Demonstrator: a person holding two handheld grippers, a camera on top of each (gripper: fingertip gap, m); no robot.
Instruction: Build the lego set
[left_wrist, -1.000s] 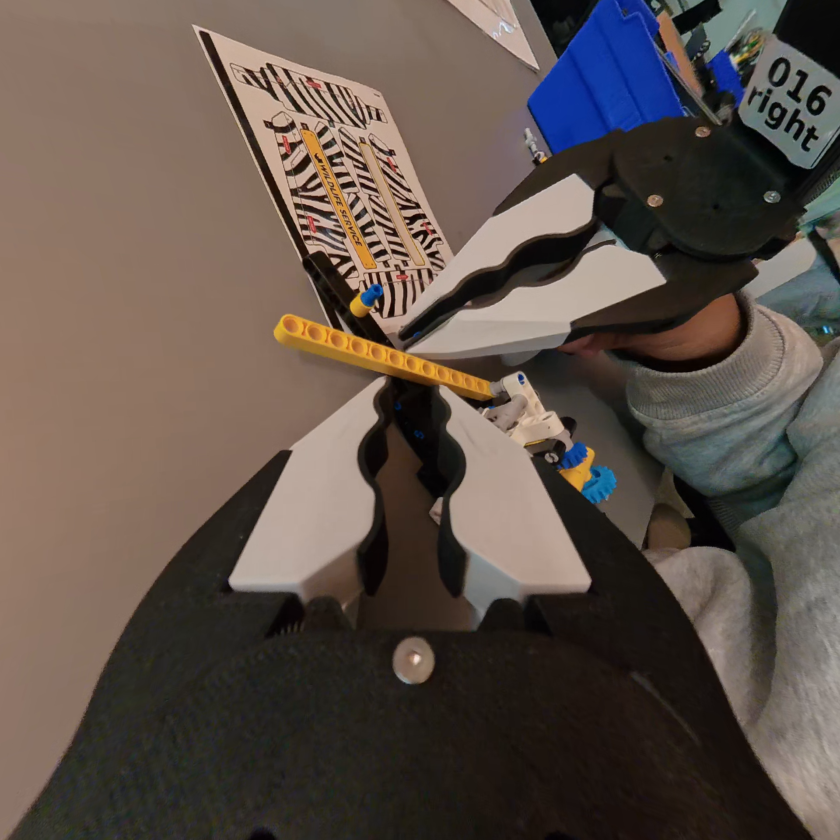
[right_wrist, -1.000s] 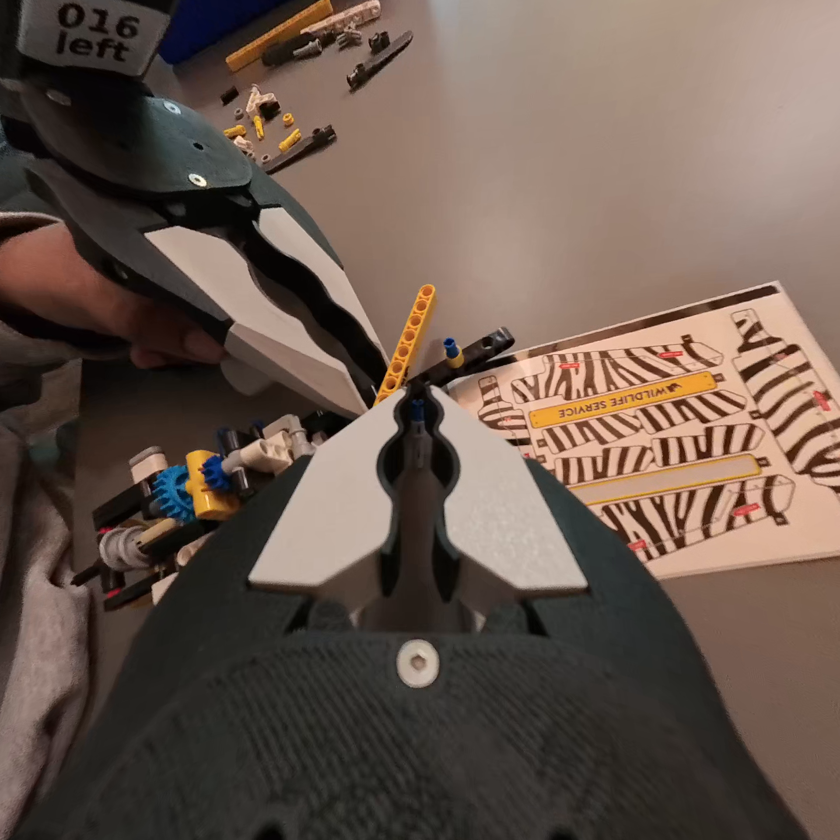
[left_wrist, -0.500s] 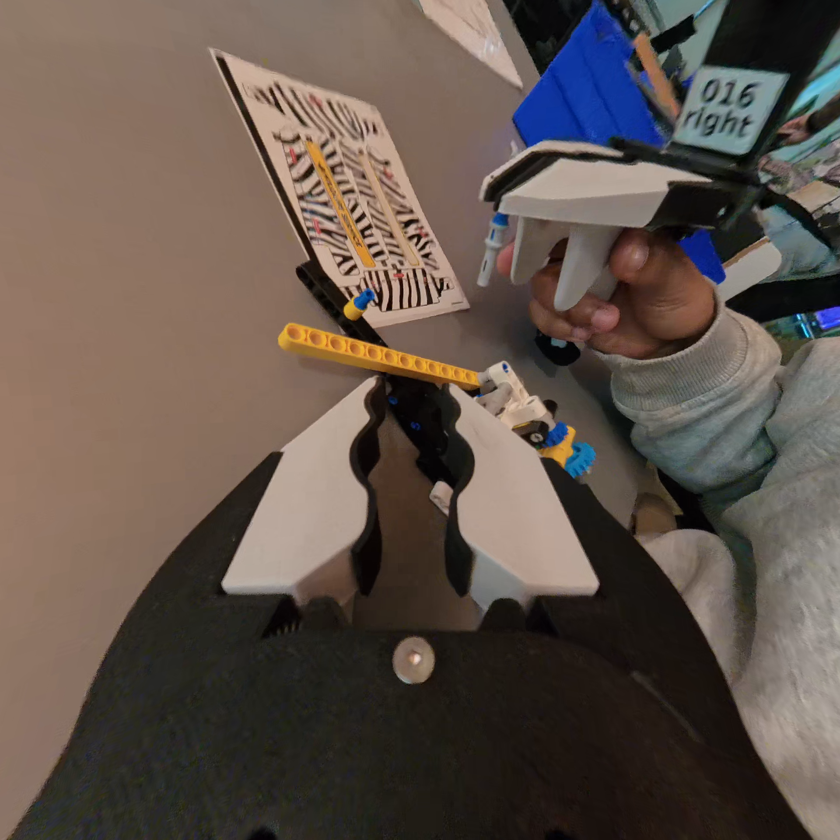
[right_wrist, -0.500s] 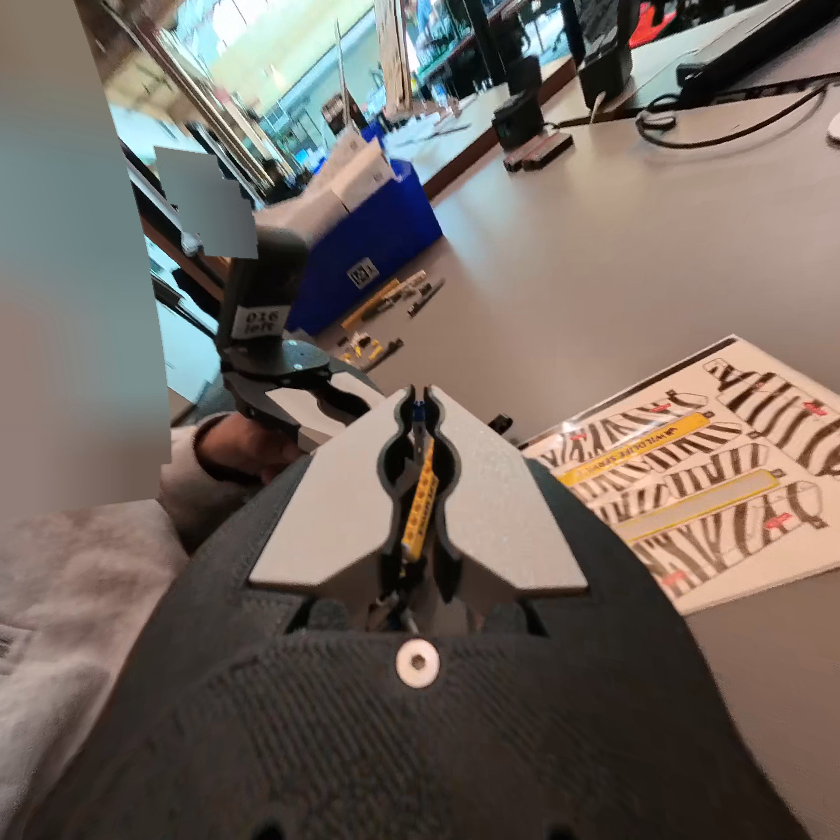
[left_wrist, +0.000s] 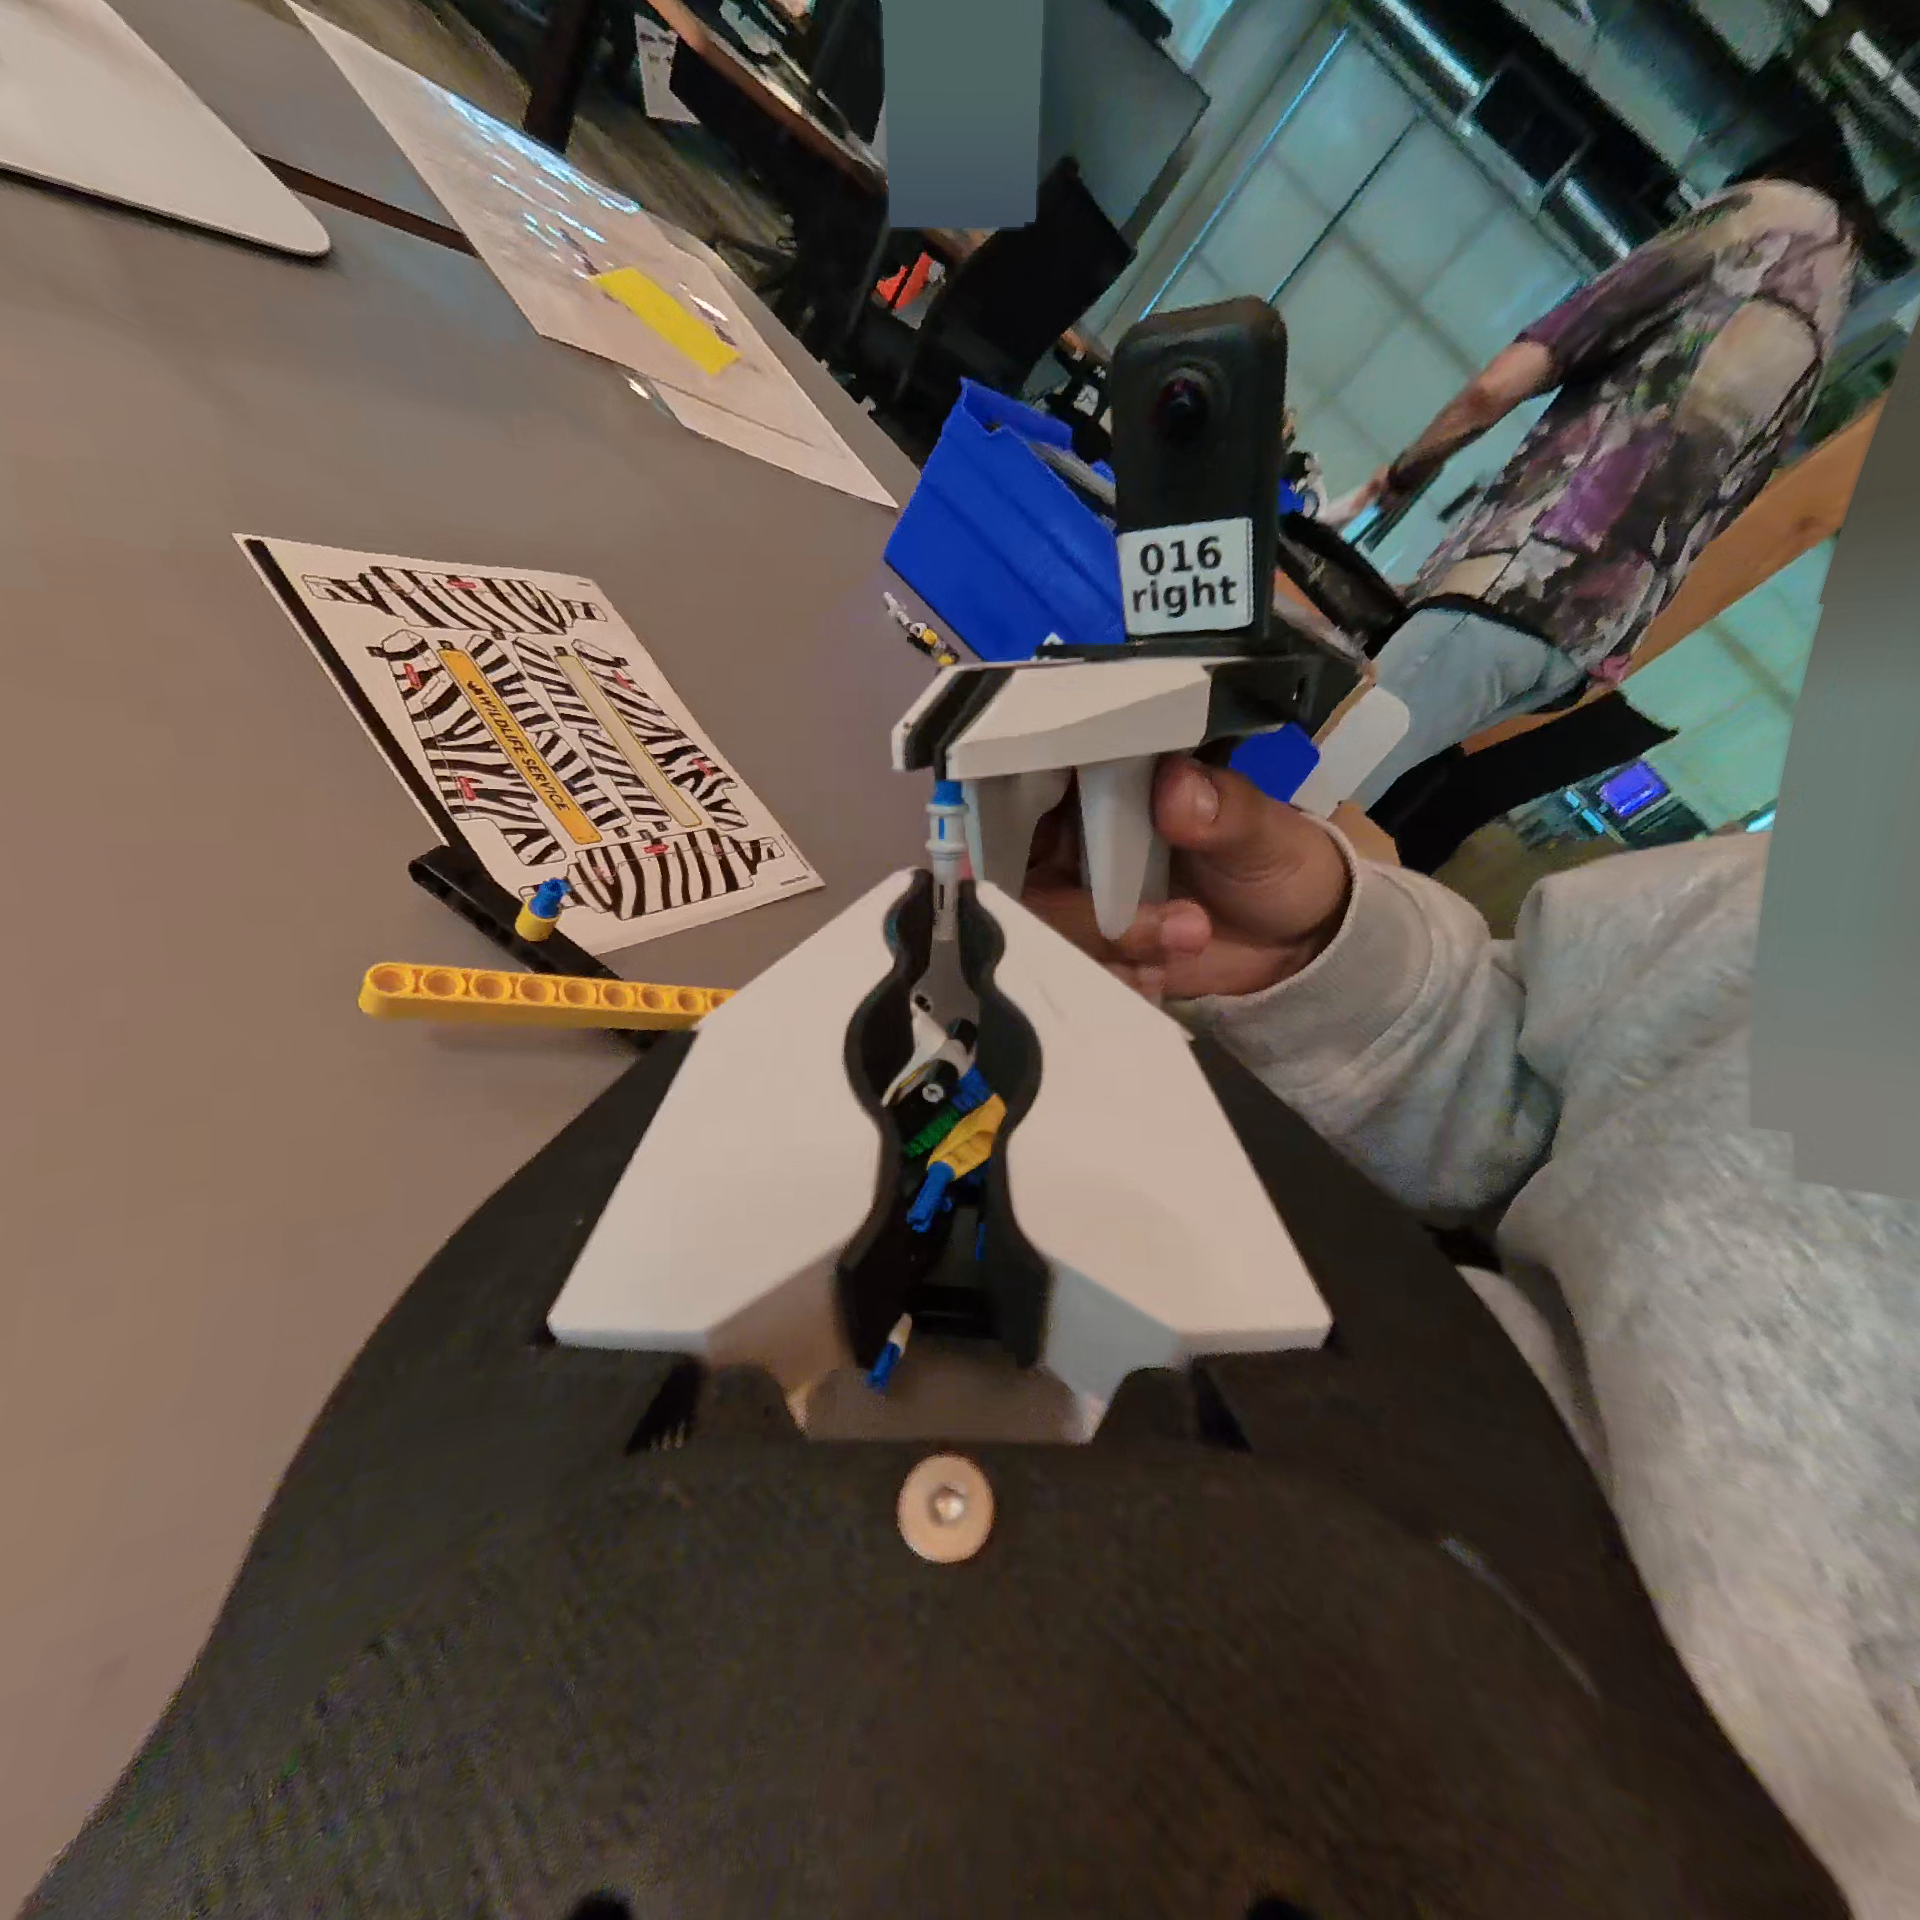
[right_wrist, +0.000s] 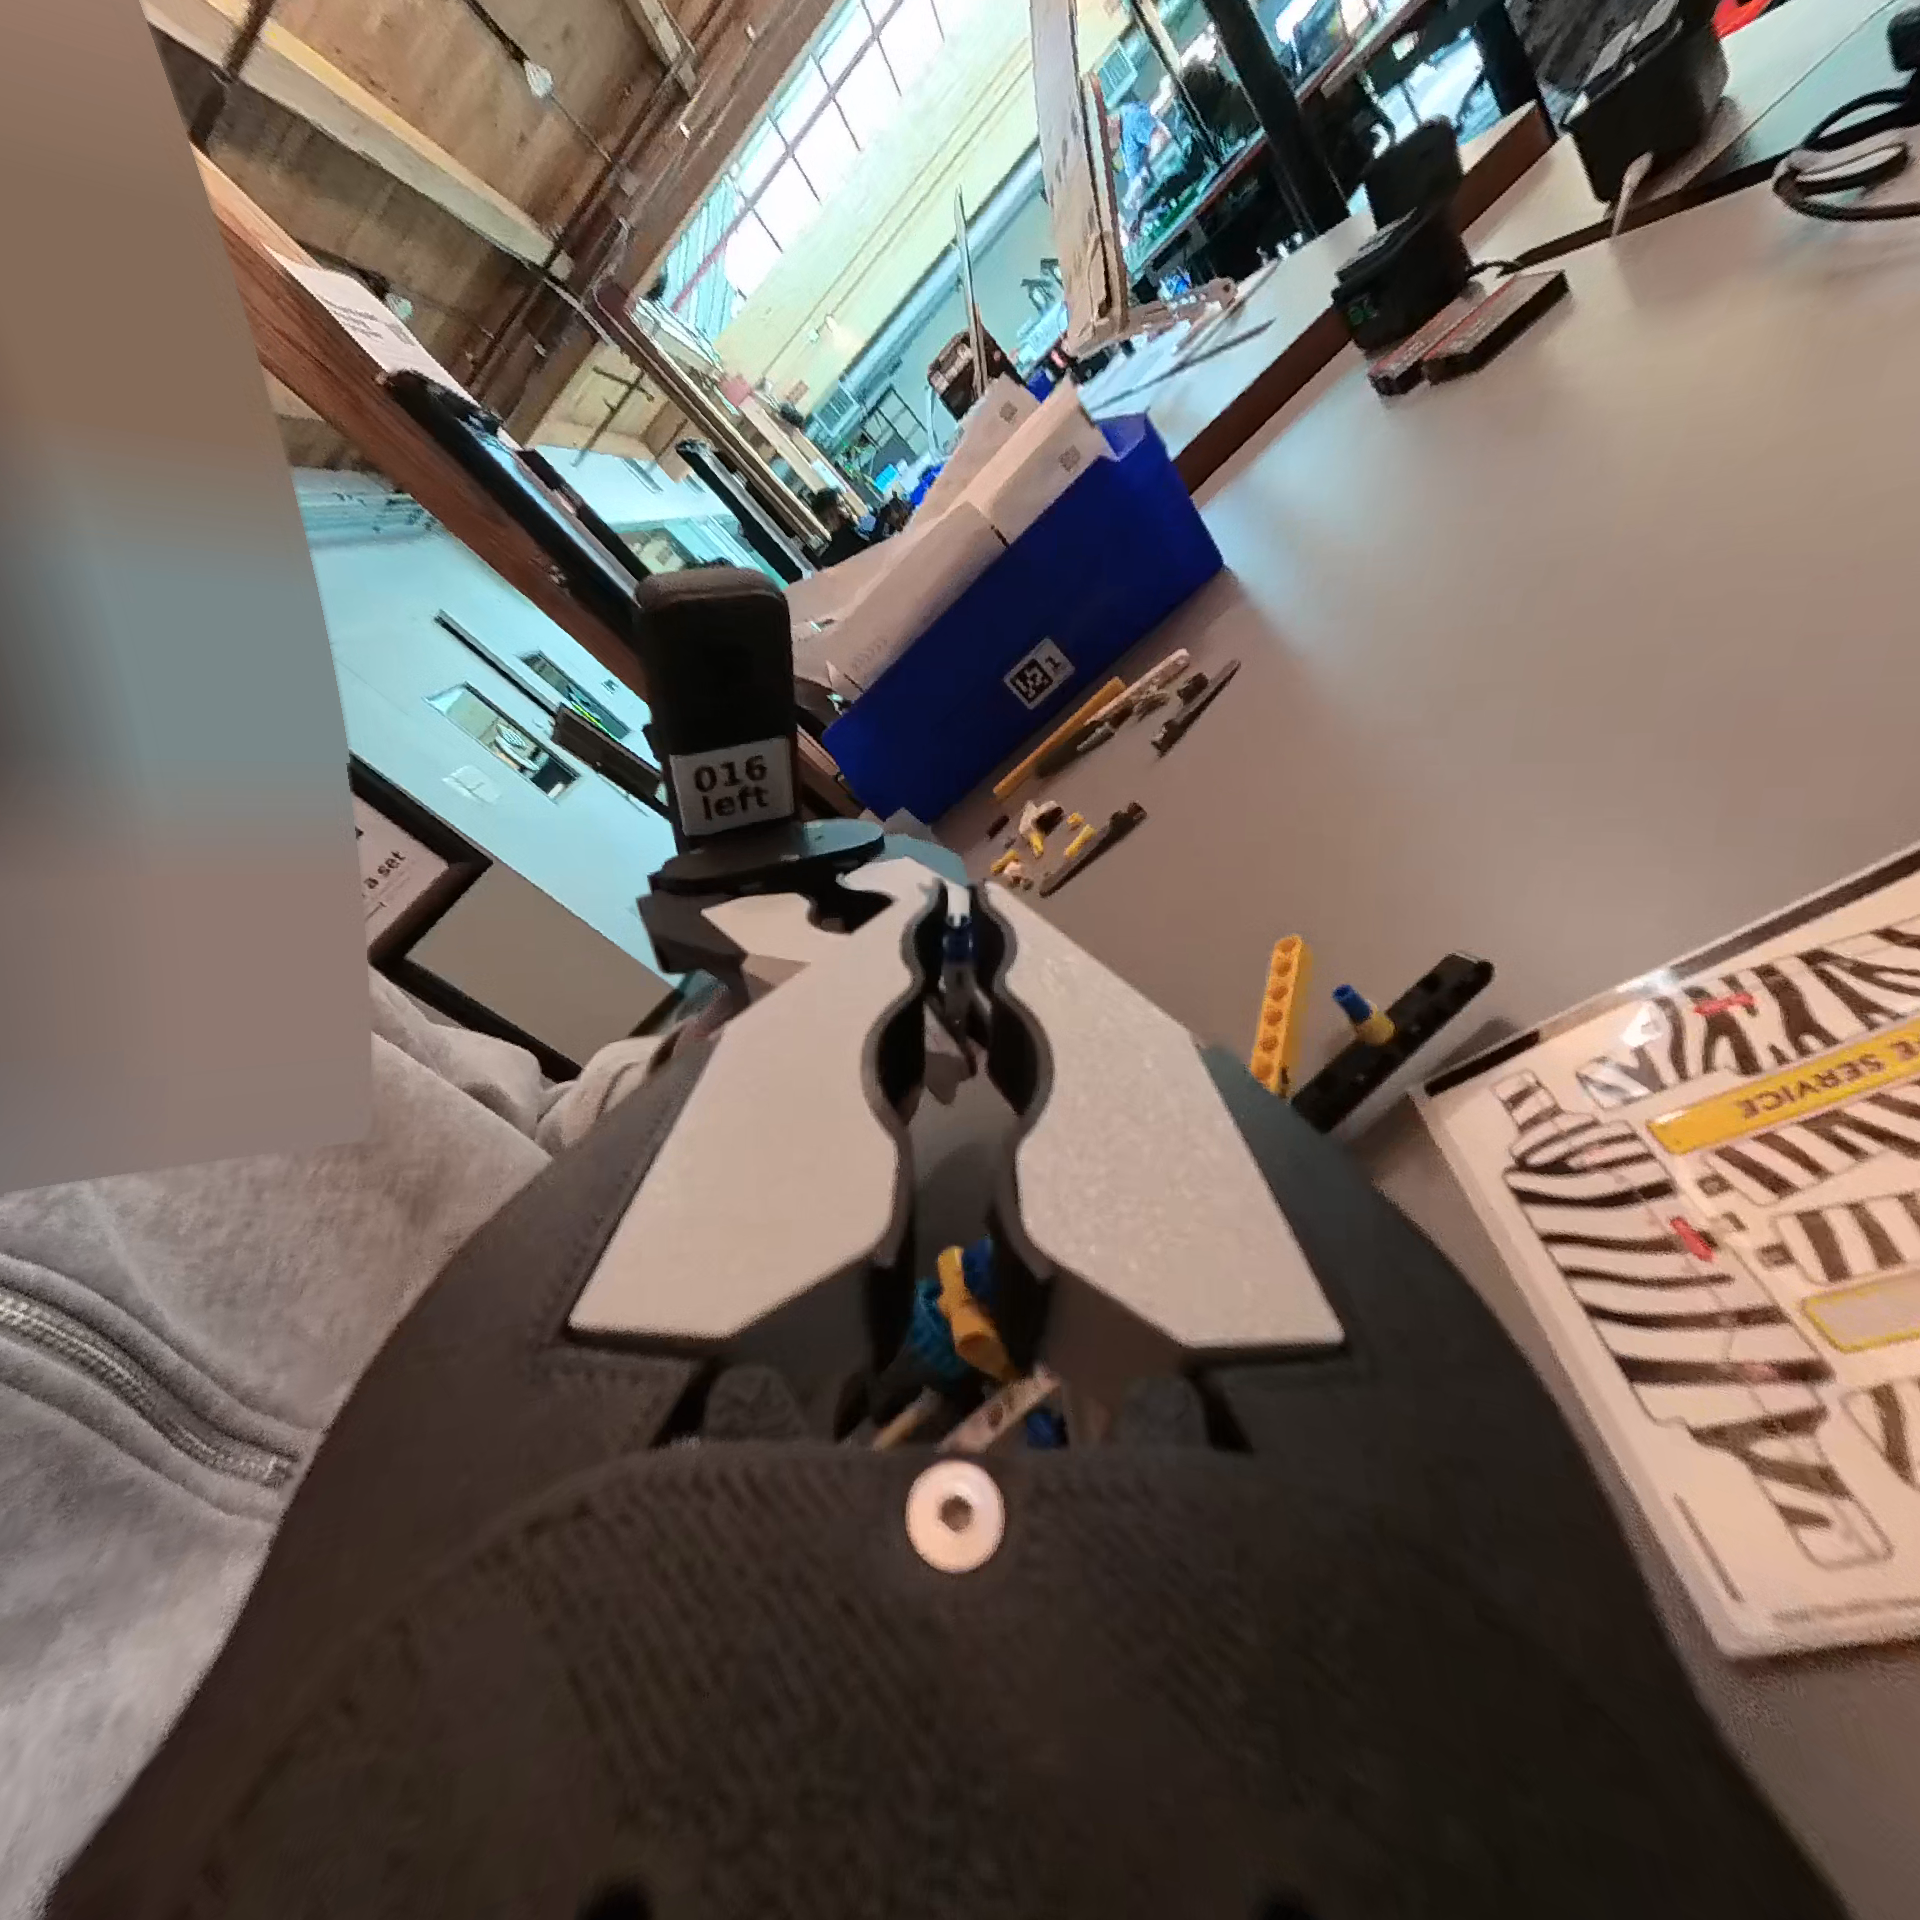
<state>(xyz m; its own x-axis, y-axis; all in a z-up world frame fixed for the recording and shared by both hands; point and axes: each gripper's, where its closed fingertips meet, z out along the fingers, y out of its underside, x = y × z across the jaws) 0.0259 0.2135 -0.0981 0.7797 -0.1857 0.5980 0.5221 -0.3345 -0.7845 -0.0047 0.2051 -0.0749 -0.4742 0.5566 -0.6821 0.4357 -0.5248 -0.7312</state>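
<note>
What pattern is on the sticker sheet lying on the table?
Black and white zebra stripes with yellow strips on the sticker sheet, clearest in the left wrist view.

The grey table (left_wrist: 208, 436) carries a zebra-striped sticker sheet (left_wrist: 540, 727), yellow beam (left_wrist: 540, 995), blue bin (right_wrist: 1049, 634).
</note>
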